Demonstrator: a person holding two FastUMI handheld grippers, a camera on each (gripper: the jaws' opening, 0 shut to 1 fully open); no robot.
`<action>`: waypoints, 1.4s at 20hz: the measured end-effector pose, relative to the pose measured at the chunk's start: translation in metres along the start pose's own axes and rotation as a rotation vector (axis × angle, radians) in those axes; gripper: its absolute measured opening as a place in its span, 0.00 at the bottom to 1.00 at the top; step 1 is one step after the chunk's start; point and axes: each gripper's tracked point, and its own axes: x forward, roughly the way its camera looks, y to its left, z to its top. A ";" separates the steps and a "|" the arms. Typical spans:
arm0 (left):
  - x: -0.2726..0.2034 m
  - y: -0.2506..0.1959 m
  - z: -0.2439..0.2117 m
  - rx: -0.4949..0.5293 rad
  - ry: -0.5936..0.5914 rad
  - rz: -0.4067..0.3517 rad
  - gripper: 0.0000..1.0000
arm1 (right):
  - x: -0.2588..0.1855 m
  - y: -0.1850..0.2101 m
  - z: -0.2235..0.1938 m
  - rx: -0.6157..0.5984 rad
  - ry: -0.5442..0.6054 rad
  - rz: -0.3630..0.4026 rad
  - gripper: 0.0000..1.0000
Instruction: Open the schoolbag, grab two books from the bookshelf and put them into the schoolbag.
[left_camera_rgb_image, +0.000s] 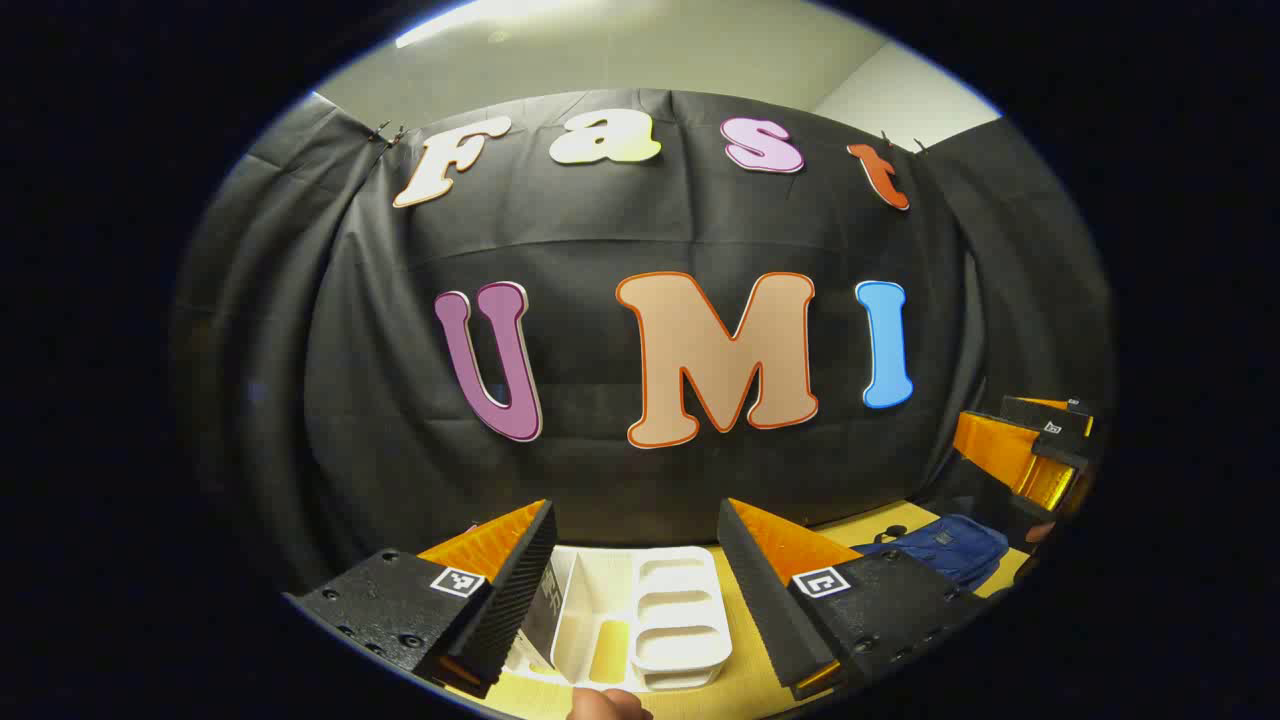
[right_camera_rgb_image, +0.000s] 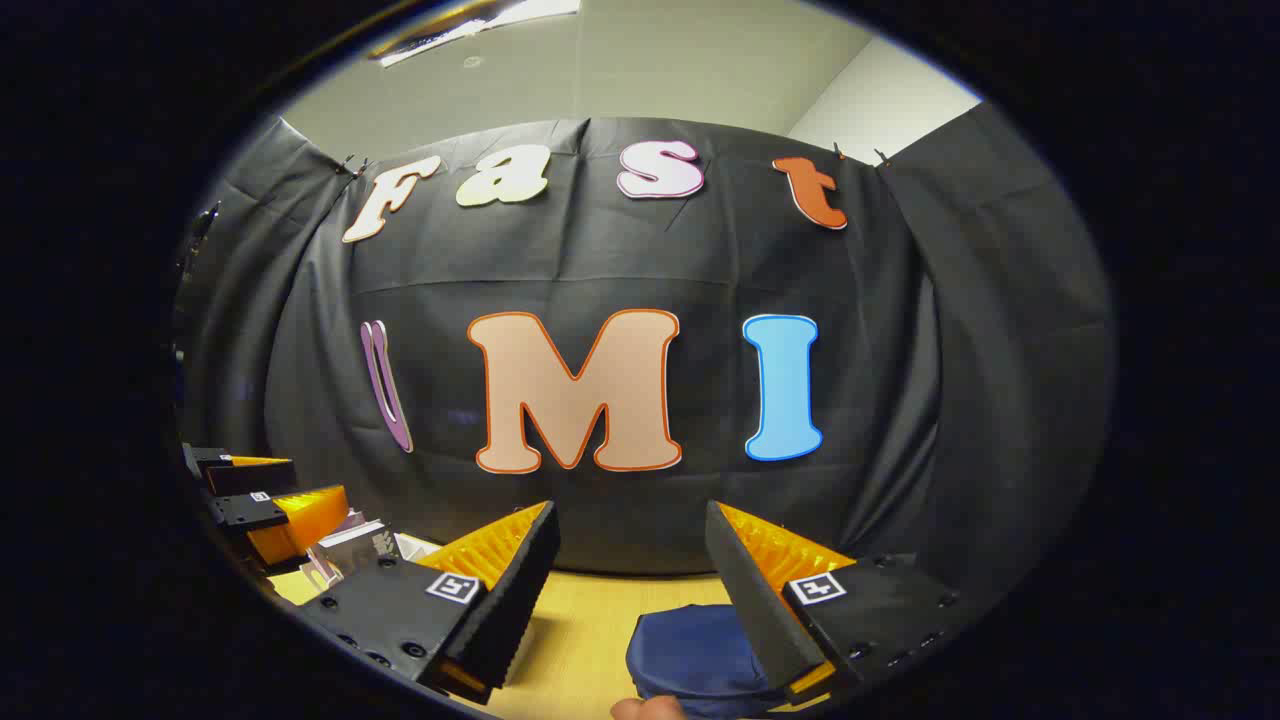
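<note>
Lying below the spread right gripper (right_camera_rgb_image: 630, 575), the schoolbag (right_camera_rgb_image: 695, 655) rests untouched.

Navy schoolbag (right_camera_rgb_image: 695, 655), white bookshelf (left_camera_rgb_image: 660, 615), yellow tabletop (right_camera_rgb_image: 575, 630)

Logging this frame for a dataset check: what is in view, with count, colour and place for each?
schoolbag: one, dark blue, on the table, ahead of the right hand-held gripper.
bookshelf: one, white, slotted, on the table, ahead of the left hand-held gripper.
books: count unclear, pale, standing at the bookshelf.
table: one, yellow wood.
left hand-held gripper: open, empty.
right hand-held gripper: open, empty.
</note>
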 end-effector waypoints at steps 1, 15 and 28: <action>0.000 -0.001 0.000 0.002 0.000 -0.002 0.95 | 0.000 0.000 0.001 0.002 -0.003 0.000 0.95; -0.003 -0.008 0.003 -0.011 -0.010 -0.010 0.96 | -0.008 -0.004 0.008 -0.034 -0.017 0.001 0.92; -0.005 -0.001 0.000 -0.003 0.002 0.002 0.96 | -0.007 0.008 0.001 -0.061 -0.006 0.037 0.95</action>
